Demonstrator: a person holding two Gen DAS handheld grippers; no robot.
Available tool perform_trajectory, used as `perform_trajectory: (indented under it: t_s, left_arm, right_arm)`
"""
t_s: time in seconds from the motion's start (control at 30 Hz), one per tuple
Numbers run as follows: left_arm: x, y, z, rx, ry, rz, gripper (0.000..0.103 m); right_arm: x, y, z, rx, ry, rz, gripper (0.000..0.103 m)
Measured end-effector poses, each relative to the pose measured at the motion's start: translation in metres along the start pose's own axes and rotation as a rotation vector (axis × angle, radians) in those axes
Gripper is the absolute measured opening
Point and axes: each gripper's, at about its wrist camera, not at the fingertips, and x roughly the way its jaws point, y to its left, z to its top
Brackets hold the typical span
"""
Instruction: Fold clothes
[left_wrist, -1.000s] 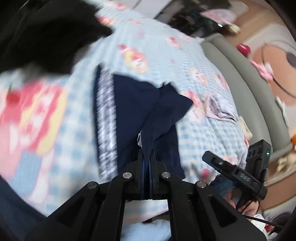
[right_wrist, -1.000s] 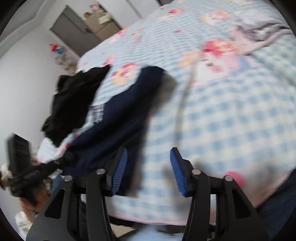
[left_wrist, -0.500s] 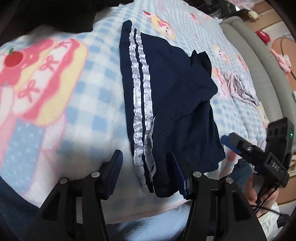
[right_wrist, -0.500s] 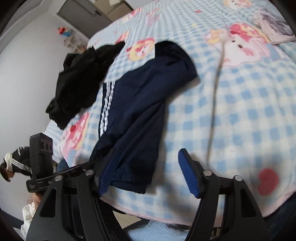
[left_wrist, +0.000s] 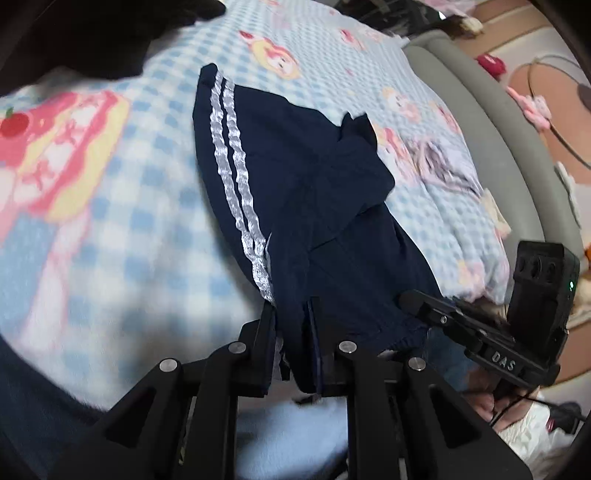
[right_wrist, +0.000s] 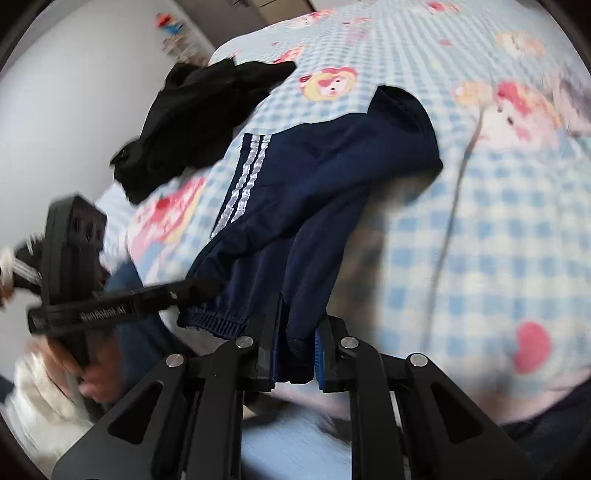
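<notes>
Garment: navy shorts (left_wrist: 317, 206), two white side stripes, were spread rumpled on the checked bed (left_wrist: 122, 236).
Left gripper (left_wrist: 291, 325): fingers were clamped on the hem.
Right gripper (right_wrist: 297, 332): fingers were pinched shut on the hem.

We see a checked blanket (left_wrist: 332, 59) with cartoon prints; a grey bed rail (left_wrist: 491, 110) runs along its edge, with a cable (right_wrist: 448, 206) across it.

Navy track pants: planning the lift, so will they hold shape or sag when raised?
Probably sag: the navy track pants already drape in soft folds. Likely light, since thin fabric bunches between the left gripper fingers. Possibly slippery; the cloth looks shiny.
</notes>
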Motion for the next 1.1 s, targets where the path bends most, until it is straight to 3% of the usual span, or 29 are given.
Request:
perform_trajectory:
  t_s: [0.07,0.17,0.33,0.4,0.47,0.53,0.6,0.67,0.87,0.93,1.0,1.03,1.1]
  left_arm:
    - [0.013,0.013,-0.007,-0.048,0.055,0.008,0.018]
    - [0.009,0.02,-0.007,-0.064,0.058,-0.029,0.023]
    - [-0.008,0.013,-0.008,-0.003,0.002,-0.047,0.023]
    - [-0.01,0.009,-0.006,0.018,-0.019,-0.059,0.024]
    - [-0.004,0.014,-0.006,0.006,0.005,-0.03,0.034]
    - [0.002,0.019,-0.007,-0.011,0.034,0.007,0.035]
    - [0.002,0.033,-0.01,-0.06,0.048,0.018,0.035]
    - [-0.008,0.038,-0.01,-0.076,0.024,0.013,0.037]
    - [-0.038,-0.003,0.015,0.132,-0.103,0.031,0.035]
    - [-0.038,-0.018,0.034,0.183,-0.136,0.031,0.037]
    - [-0.013,-0.032,0.057,0.203,-0.12,-0.015,0.039]
    - [0.001,-0.039,0.069,0.211,-0.109,-0.042,0.039]
    - [0.025,-0.049,0.089,0.238,-0.074,0.021,0.039]
  right_arm:
    - [0.011,-0.01,-0.012,0.03,0.048,-0.008,0.021]
    - [0.028,-0.037,-0.026,0.148,0.118,-0.009,0.029]
    - [-0.015,-0.026,-0.016,0.066,-0.042,-0.046,0.031]
    - [-0.02,-0.024,-0.011,0.047,-0.066,-0.04,0.031]
    - [-0.011,-0.027,-0.008,0.053,-0.041,-0.027,0.031]
    - [0.007,-0.028,-0.009,0.061,0.005,-0.025,0.031]
    - [0.026,-0.03,-0.016,0.066,0.076,-0.108,0.031]
    - [0.027,-0.035,-0.021,0.09,0.082,-0.107,0.031]
    - [-0.012,-0.048,-0.008,0.114,-0.045,-0.066,0.034]
    - [-0.018,-0.051,0.004,0.12,-0.069,-0.138,0.039]
    - [-0.022,-0.046,0.018,0.079,-0.105,-0.318,0.043]
    - [-0.022,-0.045,0.024,0.058,-0.112,-0.356,0.043]
    - [-0.019,-0.047,0.032,0.062,-0.1,-0.325,0.043]
